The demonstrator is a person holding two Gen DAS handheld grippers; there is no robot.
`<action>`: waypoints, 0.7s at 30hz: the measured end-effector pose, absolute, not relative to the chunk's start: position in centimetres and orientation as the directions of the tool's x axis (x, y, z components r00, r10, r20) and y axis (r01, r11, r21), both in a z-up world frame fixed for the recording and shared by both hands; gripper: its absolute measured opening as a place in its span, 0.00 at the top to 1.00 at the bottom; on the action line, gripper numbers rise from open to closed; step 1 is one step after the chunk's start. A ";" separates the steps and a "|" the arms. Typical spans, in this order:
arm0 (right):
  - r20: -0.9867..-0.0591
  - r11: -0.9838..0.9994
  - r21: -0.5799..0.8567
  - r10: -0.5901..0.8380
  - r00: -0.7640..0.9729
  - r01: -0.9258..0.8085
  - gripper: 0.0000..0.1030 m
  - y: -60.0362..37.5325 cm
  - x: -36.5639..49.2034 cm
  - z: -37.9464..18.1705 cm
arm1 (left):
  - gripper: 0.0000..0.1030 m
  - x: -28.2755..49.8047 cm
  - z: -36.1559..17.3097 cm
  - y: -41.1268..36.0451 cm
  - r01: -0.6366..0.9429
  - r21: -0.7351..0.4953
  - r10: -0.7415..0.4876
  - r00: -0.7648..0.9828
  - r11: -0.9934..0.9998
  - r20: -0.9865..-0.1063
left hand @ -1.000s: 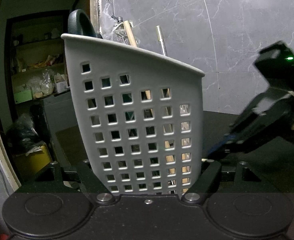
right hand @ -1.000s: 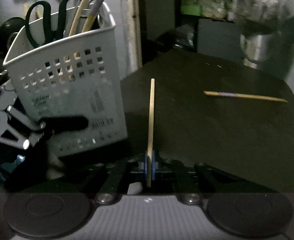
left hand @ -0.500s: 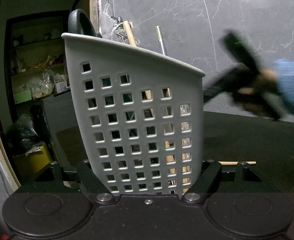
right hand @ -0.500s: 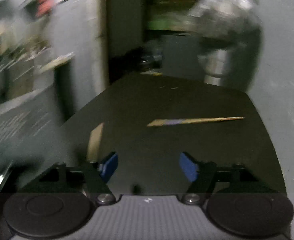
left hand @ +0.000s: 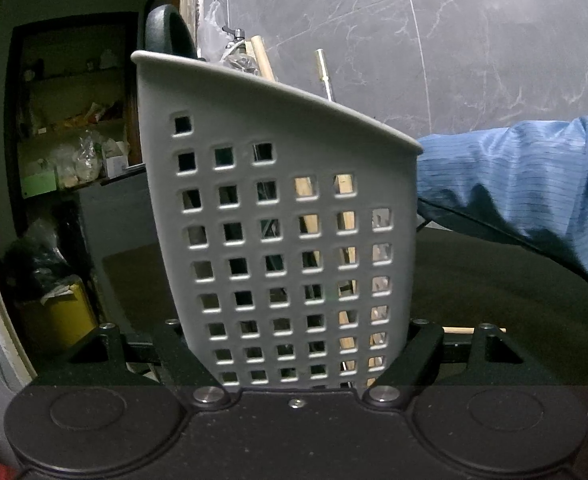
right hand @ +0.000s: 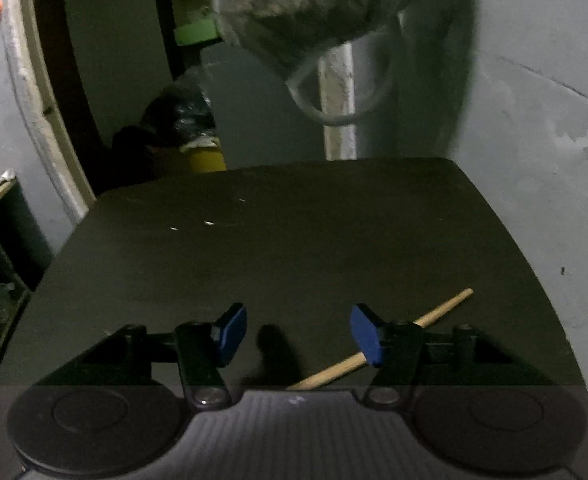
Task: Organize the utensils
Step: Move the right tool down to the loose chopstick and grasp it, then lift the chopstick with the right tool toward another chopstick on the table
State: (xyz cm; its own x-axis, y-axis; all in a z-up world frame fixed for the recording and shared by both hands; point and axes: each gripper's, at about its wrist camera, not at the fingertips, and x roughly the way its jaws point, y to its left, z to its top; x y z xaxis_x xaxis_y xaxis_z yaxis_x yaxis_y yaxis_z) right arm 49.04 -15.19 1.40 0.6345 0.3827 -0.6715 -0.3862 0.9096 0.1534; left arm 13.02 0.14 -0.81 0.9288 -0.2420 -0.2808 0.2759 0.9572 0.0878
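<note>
Wooden chopstick (right hand: pixel 446 305) now out of right gripper (right hand: pixel 298 334)

sleeve (left hand: pixel 534 184) — blue, thin pinstripes | right hand-held gripper (right hand: pixel 298 334) — black, blue pads (right hand: pixel 366 334)

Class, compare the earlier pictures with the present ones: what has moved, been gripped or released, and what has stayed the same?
The right tool let go of the chopstick it gripped a second ago, swung away from the basket and now sits over a second chopstick on the table, jaws closing with nothing pressed between them. A blue sleeve came into the left view. The left tool stays clamped on the basket.
</note>
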 end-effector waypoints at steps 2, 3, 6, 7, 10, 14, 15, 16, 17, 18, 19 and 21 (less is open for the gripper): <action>-0.692 0.915 0.167 0.375 0.618 -0.368 0.39 -15.9 48.9 0.8 | 0.24 13.0 -0.8 0.2 0.276 0.087 -0.243 0.929 0.957 -0.281; -0.701 0.918 0.169 0.367 0.611 -0.358 0.39 -16.2 48.9 0.6 | 0.24 13.0 -0.8 0.2 0.276 0.087 -0.243 0.929 0.957 -0.280; -0.709 0.921 0.165 0.359 0.607 -0.352 0.39 -17.5 47.9 0.4 | 0.24 13.1 -0.9 0.3 0.276 0.085 -0.243 0.929 0.957 -0.280; -0.712 0.922 0.176 0.361 0.603 -0.344 0.39 -18.0 47.4 0.4 | 0.24 13.1 -0.9 0.3 0.276 0.085 -0.243 0.929 0.957 -0.280; -0.724 0.920 0.205 0.372 0.581 -0.333 0.39 -19.5 45.0 0.6 | 0.24 13.1 -0.9 0.4 0.276 0.085 -0.243 0.929 0.957 -0.278; -0.743 0.914 0.180 0.369 0.558 -0.365 0.39 -20.5 40.7 0.7 | 0.24 13.1 -1.0 0.4 0.276 0.085 -0.244 0.930 0.957 -0.275; -0.745 0.906 0.180 0.380 0.548 -0.383 0.38 -20.6 39.5 0.7 | 0.24 13.1 -1.1 0.3 0.276 0.086 -0.244 0.930 0.957 -0.275; -0.748 0.902 0.176 0.382 0.542 -0.394 0.38 -20.6 38.5 0.8 | 0.24 13.1 -1.1 0.3 0.277 0.088 -0.244 0.930 0.957 -0.274; -0.753 0.899 0.169 0.382 0.535 -0.403 0.38 -20.6 37.4 0.8 | 0.24 13.1 -1.1 0.3 0.277 0.088 -0.244 0.930 0.957 -0.274; -0.756 0.891 0.164 0.389 0.526 -0.423 0.37 -20.6 36.4 0.9 | 0.24 13.1 -1.1 0.3 0.278 0.088 -0.245 0.930 0.957 -0.274; -0.757 0.882 0.160 0.398 0.519 -0.443 0.36 -20.4 35.6 1.0 | 0.24 13.1 -1.2 0.3 0.277 0.089 -0.244 0.930 0.957 -0.274; -0.760 0.858 0.134 0.411 0.504 -0.497 0.34 -19.8 34.0 1.0 | 0.24 13.1 -1.2 0.3 0.277 0.089 -0.244 0.930 0.957 -0.274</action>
State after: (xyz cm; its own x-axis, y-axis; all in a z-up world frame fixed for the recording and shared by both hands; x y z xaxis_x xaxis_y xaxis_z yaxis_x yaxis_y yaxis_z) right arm 33.99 -19.77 1.04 0.5043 0.4107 -0.7596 -0.4965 0.8576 0.1340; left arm 13.09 0.30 -1.17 0.9301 -0.2439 -0.2744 0.2772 0.9566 0.0893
